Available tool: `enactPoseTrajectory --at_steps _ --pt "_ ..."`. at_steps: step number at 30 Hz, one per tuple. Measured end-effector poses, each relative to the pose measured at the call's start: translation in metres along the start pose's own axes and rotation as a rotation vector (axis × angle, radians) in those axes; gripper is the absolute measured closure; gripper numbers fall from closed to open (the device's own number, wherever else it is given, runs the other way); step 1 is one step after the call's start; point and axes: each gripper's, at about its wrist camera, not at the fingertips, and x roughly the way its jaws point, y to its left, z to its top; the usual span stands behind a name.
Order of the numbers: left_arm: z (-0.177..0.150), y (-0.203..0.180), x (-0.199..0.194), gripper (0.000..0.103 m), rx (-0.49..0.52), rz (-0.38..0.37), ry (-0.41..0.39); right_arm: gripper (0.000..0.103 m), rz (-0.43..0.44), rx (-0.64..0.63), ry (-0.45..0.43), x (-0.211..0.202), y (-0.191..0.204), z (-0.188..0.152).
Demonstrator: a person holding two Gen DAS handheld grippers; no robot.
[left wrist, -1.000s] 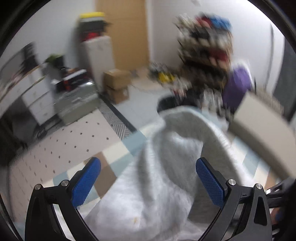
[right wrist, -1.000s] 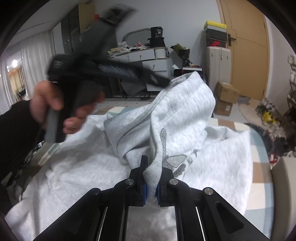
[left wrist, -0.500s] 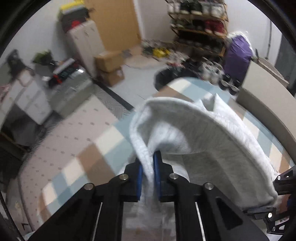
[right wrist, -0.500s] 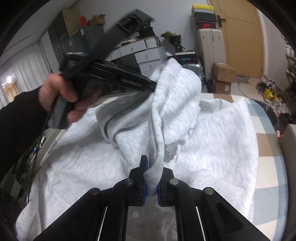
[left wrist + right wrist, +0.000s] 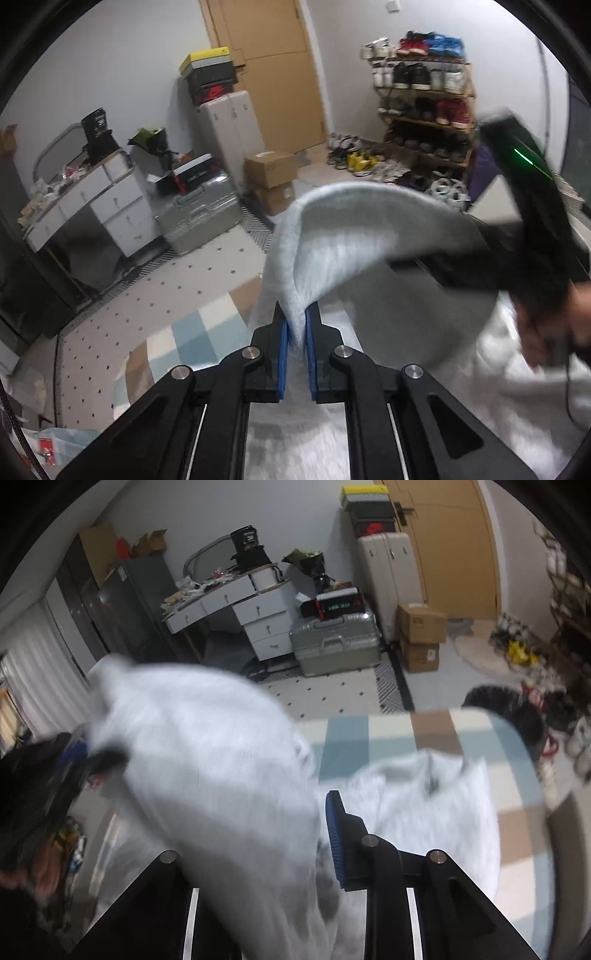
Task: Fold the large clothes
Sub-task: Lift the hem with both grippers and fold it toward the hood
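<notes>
So the left gripper (image 5: 294,325), black arms with blue ribbed pads, is clamped tight on a fold of the big light grey fleece sweatshirt (image 5: 354,236). From the pinch the fabric arcs up and over toward 2 o'clock in the left wrist view, where the other end meets the right gripper (image 5: 461,258), a dark blurry shape held by the person's right hand (image 5: 546,332) at about 3 o'clock. More of the same grey fabric lies low at 5 o'clock.

In the right wrist view things are pretty smeared. The right gripper's jaws are opening: the blue pad (image 5: 334,834) on the right side stands clear of the cloth, and the other pad is hidden behind the sweatshirt, which drapes across the gap and over the left arm of the gripper. The pads aren't pressing on it as far as I can see. The lifted part of the sweatshirt runs up toward 10 o'clock to the left gripper, a black blur at 9 o'clock with a bit of the person's left hand (image 5: 40,875) below it. The rest lies crumpled at about 3 o'clock on the checked blue, brown and cream bed cover (image 5: 388,734).

Background: a silver hard-shell suitcase (image 5: 199,218) at 10 o'clock, stacked cardboard boxes (image 5: 271,181) at 12, a wooden shoe rack (image 5: 424,103) at 1 in the left view.
</notes>
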Motion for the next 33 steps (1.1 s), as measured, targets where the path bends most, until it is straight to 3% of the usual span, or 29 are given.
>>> enactPoseTrajectory --at_steps 2,4,6,7,8,9,13,15,16,19,21,23,24,26,28,33 --pt "-0.010 0.006 -0.007 0.098 -0.001 -0.001 0.002 0.099 -0.018 -0.033 -0.003 -0.003 0.011 0.006" --pt "-0.017 0.017 -0.014 0.093 -0.031 -0.027 0.001 0.099 -0.035 -0.120 -0.069 -0.020 0.031 0.009" --pt "-0.009 0.015 -0.010 0.070 -0.038 -0.048 -0.014 0.100 -0.035 -0.212 -0.134 -0.039 0.052 0.010" --pt "-0.008 0.018 -0.014 0.047 -0.033 -0.070 -0.047 0.100 -0.042 -0.251 -0.153 -0.045 0.063 0.010" --pt "-0.001 0.016 -0.011 0.032 -0.018 -0.082 -0.080 0.100 -0.054 -0.305 -0.181 -0.053 0.076 0.012" --pt "0.007 0.015 -0.004 0.031 -0.004 -0.073 -0.099 0.100 -0.060 -0.346 -0.197 -0.056 0.088 0.016" --pt "0.030 0.038 0.021 0.032 -0.091 -0.047 -0.102 0.100 -0.112 -0.442 -0.241 -0.064 0.116 0.028" --pt "0.044 0.050 0.030 0.064 -0.136 -0.041 -0.114 0.100 -0.149 -0.440 -0.254 -0.060 0.119 0.042" --pt "0.053 0.052 0.035 0.095 -0.143 -0.017 -0.091 0.100 -0.163 -0.442 -0.258 -0.057 0.119 0.047" --pt "0.075 0.056 0.044 0.097 -0.144 0.090 -0.069 0.100 -0.224 -0.465 -0.259 -0.043 0.119 0.072" --pt "0.094 0.059 0.048 0.097 -0.140 0.207 -0.068 0.100 -0.272 -0.491 -0.275 -0.035 0.123 0.091" --pt "0.116 0.062 0.041 0.098 -0.176 0.256 -0.112 0.100 -0.332 -0.497 -0.352 -0.038 0.131 0.102" --pt "0.121 0.062 0.034 0.098 -0.205 0.265 -0.138 0.100 -0.318 -0.448 -0.388 -0.045 0.131 0.107" --pt "0.119 0.057 0.016 0.098 -0.282 0.179 -0.163 0.100 -0.223 -0.338 -0.408 -0.061 0.122 0.104" --pt "0.104 0.044 0.003 0.098 -0.270 0.137 -0.169 0.100 -0.153 -0.288 -0.398 -0.075 0.111 0.089" --pt "0.019 -0.014 -0.016 0.098 -0.181 -0.031 -0.110 0.099 0.006 -0.295 -0.281 -0.109 0.094 0.002"
